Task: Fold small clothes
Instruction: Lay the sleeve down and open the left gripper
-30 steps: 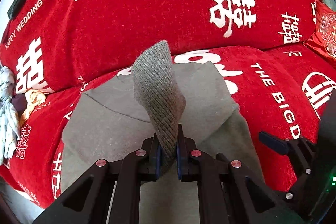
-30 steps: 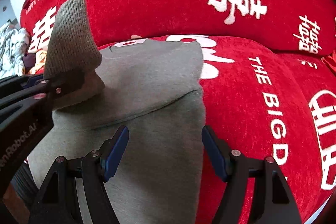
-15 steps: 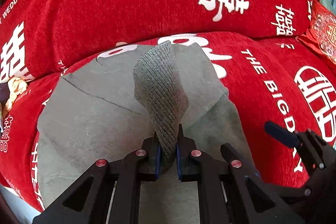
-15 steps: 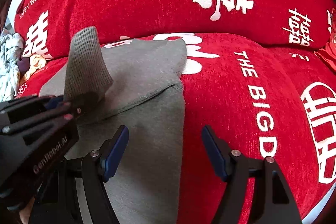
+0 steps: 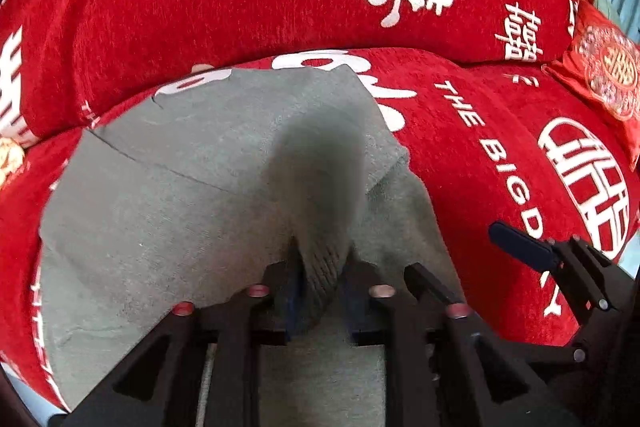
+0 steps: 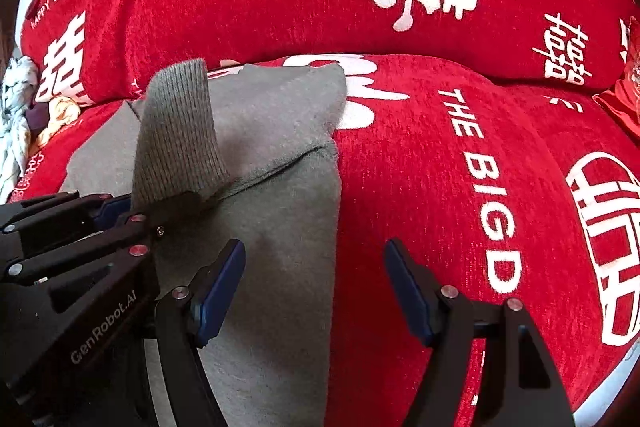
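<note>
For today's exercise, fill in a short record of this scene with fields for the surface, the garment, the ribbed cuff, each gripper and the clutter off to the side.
surface: red sofa cover with white lettering
garment: grey top lying flat on the seat, partly folded
ribbed cuff: cuff standing up between the left gripper's pads
left gripper: left gripper, jaws just been opening, a gap showing beside the cuff
right gripper: right gripper, wide open, holding nothing, over the garment's right edge
side clutter: bundled cloth at far left

Left gripper (image 5: 318, 291) tilted down, jaws just been opening, ribbed cuff (image 6: 176, 135) between them; right gripper (image 6: 314, 287) wide apart, holding nothing.
</note>
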Tool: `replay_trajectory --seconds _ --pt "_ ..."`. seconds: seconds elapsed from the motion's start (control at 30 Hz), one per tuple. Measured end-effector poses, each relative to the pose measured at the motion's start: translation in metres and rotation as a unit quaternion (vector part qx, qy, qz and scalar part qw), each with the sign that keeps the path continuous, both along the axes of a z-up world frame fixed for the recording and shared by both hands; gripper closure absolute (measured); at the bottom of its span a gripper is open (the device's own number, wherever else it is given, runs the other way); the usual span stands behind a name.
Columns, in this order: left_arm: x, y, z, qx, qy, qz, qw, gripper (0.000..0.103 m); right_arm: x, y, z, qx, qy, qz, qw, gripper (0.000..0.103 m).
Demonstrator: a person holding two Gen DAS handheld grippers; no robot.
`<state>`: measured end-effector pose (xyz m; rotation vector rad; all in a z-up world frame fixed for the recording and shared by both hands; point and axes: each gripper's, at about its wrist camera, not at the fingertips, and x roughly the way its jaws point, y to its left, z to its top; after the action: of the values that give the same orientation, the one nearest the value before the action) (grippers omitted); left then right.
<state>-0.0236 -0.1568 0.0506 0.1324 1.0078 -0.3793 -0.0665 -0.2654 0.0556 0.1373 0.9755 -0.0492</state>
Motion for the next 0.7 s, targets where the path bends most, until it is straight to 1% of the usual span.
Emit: replay_trajectory --seconds 0.03,0.07,0.1,0.17,0.23,0.27,0.33,0.4,0.43,0.47,0.57,0.7 --pt "0.001 0.003 0.0 -0.013 0.002 0.003 0.9999 0.041 -0.001 -0.002 0.0 -0.001 0.002 -0.005 1.0 0.028" --pt "0.002 0.005 -0.001 -0.024 0.005 0.007 0.9997 0.003 -0.002 -0.006 0.001 0.007 0.0 -0.007 1.0 0.028" --pt "0.001 0.009 0.0 -0.033 0.0 0.015 0.9994 0.0 -0.003 -0.008 0.002 0.011 0.0 -0.01 1.0 0.028" --pt "-0.002 0.016 0.003 -0.054 -0.016 0.021 0.9982 0.0 -0.004 -0.011 0.004 0.007 -0.001 -0.016 1.0 0.028" --pt "-0.001 0.019 0.004 -0.061 -0.007 0.006 0.9981 0.0 -0.006 -0.013 0.008 0.006 -0.005 -0.019 1.0 0.028" --pt "-0.003 0.023 0.006 -0.072 -0.006 -0.003 0.9974 0.0 -0.007 -0.013 0.01 0.006 -0.006 -0.02 1.0 0.028" --pt "-0.004 0.033 0.011 -0.086 -0.011 -0.004 0.9962 0.0 -0.008 -0.013 0.015 0.004 -0.013 -0.021 1.0 0.028" --pt "-0.004 0.049 0.017 -0.11 -0.012 -0.004 0.9939 0.0 -0.009 -0.013 0.02 0.006 -0.022 -0.028 0.999 0.028" --pt "-0.003 0.061 0.021 -0.119 -0.019 0.003 0.9928 0.0 -0.009 -0.012 0.022 0.007 -0.024 -0.029 0.999 0.028" --pt "-0.003 0.066 0.024 -0.118 -0.025 0.01 0.9927 0.0 -0.009 -0.01 0.024 0.007 -0.027 -0.028 0.999 0.028" --pt "0.007 0.093 0.025 -0.089 -0.046 0.061 0.9931 0.0 -0.004 0.008 0.03 -0.003 -0.038 -0.004 0.999 0.028" --pt "0.025 0.11 0.009 -0.045 -0.035 0.106 0.9927 0.0 0.016 0.036 0.036 -0.019 -0.046 0.025 0.998 0.028"
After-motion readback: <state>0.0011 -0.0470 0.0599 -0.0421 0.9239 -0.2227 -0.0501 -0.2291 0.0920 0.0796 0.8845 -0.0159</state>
